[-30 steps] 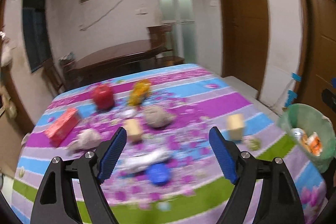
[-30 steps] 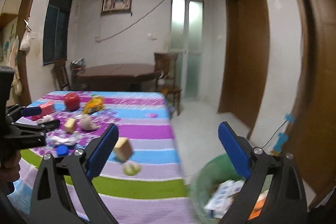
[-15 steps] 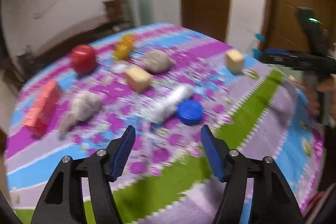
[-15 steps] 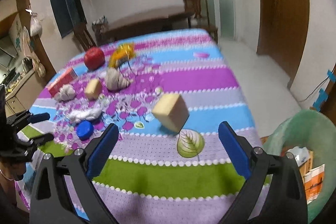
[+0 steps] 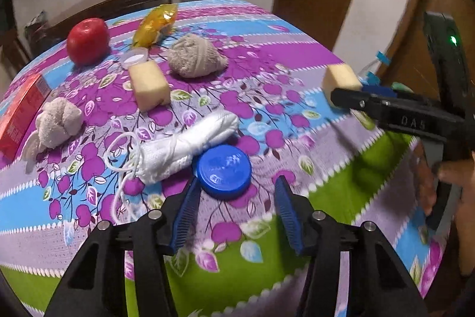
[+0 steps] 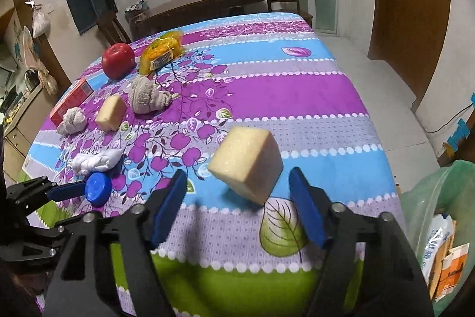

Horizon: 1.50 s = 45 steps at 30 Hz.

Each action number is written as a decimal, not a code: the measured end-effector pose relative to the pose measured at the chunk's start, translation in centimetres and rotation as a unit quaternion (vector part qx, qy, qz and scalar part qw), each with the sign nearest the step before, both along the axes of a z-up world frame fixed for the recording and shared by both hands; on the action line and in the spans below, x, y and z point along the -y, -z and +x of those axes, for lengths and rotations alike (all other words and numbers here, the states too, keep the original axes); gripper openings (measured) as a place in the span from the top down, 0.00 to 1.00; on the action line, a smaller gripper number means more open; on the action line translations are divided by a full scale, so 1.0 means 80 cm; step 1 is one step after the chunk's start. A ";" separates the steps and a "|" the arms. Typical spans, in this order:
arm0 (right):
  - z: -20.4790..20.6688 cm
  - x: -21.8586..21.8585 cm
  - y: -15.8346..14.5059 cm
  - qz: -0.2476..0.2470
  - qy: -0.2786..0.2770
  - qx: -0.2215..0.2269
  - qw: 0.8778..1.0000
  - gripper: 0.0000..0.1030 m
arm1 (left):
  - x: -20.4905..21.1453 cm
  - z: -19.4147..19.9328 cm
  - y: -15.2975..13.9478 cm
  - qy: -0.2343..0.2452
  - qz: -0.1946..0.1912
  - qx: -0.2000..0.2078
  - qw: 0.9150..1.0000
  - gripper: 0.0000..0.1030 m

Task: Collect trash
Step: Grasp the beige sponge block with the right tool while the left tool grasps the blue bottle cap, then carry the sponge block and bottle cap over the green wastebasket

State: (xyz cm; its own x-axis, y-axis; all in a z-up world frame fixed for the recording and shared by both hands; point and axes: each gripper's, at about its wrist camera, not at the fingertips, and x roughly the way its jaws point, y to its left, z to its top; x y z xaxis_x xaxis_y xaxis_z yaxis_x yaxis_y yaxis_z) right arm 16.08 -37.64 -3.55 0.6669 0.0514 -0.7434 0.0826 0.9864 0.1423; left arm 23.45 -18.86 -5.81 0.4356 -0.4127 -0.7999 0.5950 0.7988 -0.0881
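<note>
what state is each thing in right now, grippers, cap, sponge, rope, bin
left gripper: jaws closing, either side of the cap, pads not yet pressing
right gripper: jaws closing, not yet on the sponge
blue cap: flat on the cloth
sponge block: loose, tilted
white rope: bundled, one end loose
bin: lined, holding packets

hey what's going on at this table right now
A person is clearing trash off a table with two handheld grippers. The left gripper is closing around a blue cap; the right gripper is closing around a yellow sponge block. Neither is gripped yet. A green bin waits beside the table.
</note>
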 end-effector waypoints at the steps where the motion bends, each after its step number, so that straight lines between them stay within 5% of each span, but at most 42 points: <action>1: 0.003 0.000 0.002 -0.001 0.001 -0.003 1.000 0.48 | 0.001 0.001 -0.002 -0.007 -0.002 0.000 1.000 0.51; 4: 0.008 0.004 0.008 0.002 0.007 -0.006 1.000 0.59 | 0.000 0.004 -0.002 -0.030 -0.007 0.007 0.999 0.57; 13: -0.011 0.016 0.004 0.031 0.004 0.007 0.999 0.65 | -0.004 -0.008 -0.003 -0.046 -0.004 0.042 0.998 0.64; 14: -0.017 0.016 0.001 0.034 0.002 0.011 0.999 0.65 | -0.006 -0.011 -0.006 -0.046 -0.005 0.041 0.998 0.70; 15: -0.023 0.015 -0.002 0.037 -0.001 0.014 0.999 0.65 | -0.010 -0.014 -0.007 -0.049 -0.005 0.038 0.998 0.96; 18: -0.043 0.006 -0.008 0.048 -0.017 0.020 0.999 0.66 | -0.024 -0.019 -0.005 -0.057 -0.009 -0.002 0.998 0.96; 23: -0.062 -0.007 -0.012 0.053 -0.033 0.023 0.998 0.66 | -0.025 -0.024 -0.002 -0.055 0.001 0.005 0.998 0.95; 25: -0.067 -0.010 -0.015 0.055 -0.033 0.028 0.998 0.66 | -0.009 -0.024 -0.003 -0.040 0.014 0.018 0.999 0.82; 27: -0.074 -0.012 -0.021 0.057 -0.034 0.035 0.997 0.66 | 0.001 -0.020 -0.003 -0.049 0.017 0.029 0.998 0.45; 32: -0.091 -0.010 -0.030 0.063 -0.042 0.050 0.996 0.65 | 0.012 -0.010 0.004 -0.074 0.006 0.028 0.997 0.32; 35: -0.096 -0.009 -0.033 0.067 -0.046 0.058 0.995 0.65 | 0.022 -0.006 0.005 -0.077 0.013 0.040 0.996 0.36; 40: -0.102 -0.004 -0.033 0.091 -0.044 0.063 0.993 0.65 | 0.027 0.003 0.004 -0.082 0.019 0.047 0.995 0.60; 45: -0.107 -0.004 -0.031 0.093 -0.046 0.061 0.993 0.65 | 0.011 -0.012 0.003 -0.072 0.003 0.031 0.997 0.61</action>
